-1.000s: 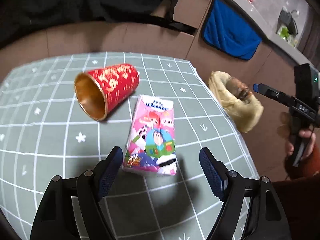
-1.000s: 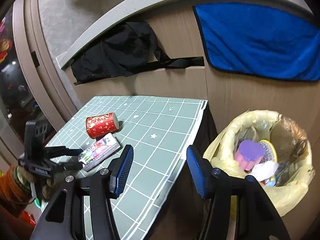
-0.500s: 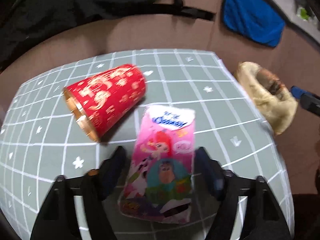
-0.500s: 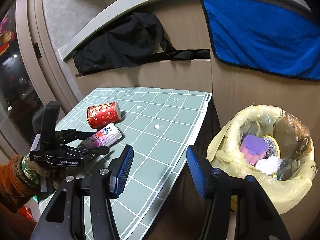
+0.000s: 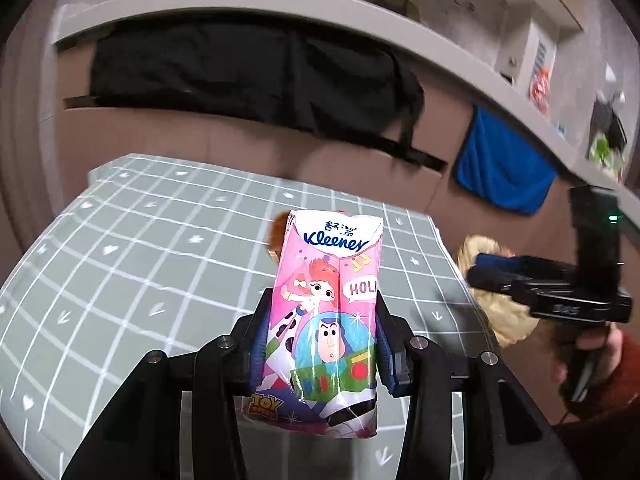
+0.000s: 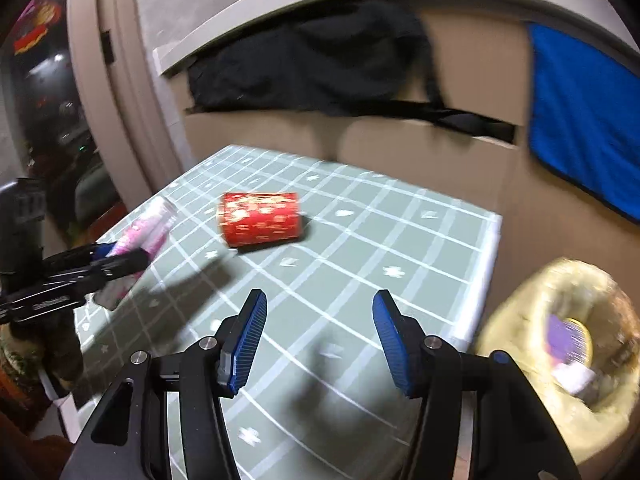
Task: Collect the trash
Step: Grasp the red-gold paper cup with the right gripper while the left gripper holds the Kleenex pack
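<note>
Kleenex tissue pack (image 5: 328, 320) is clamped between both blue pads of the left gripper (image 5: 322, 344) and held lifted off the green grid tablecloth (image 5: 132, 264), its printed face toward the camera. The grip sits on the pack's lower half, so the upper half stands free and may flex.

The right gripper (image 6: 318, 340) is spread wide with nothing between its pads, hovering over the near right part of the table. The red paper cup (image 6: 260, 218) lies on its side near the table's middle. The yellow-lined trash bin (image 6: 560, 336) stands on the floor just beyond the table's right edge.

Recommended procedure:
- Maintain firm pad pressure; the soft wrapper may slip.
- Carry the pack rightward, passing clear of the right gripper.
- Release only when the pack is directly above the bin opening.
- The cup probably remains to be collected.
</note>
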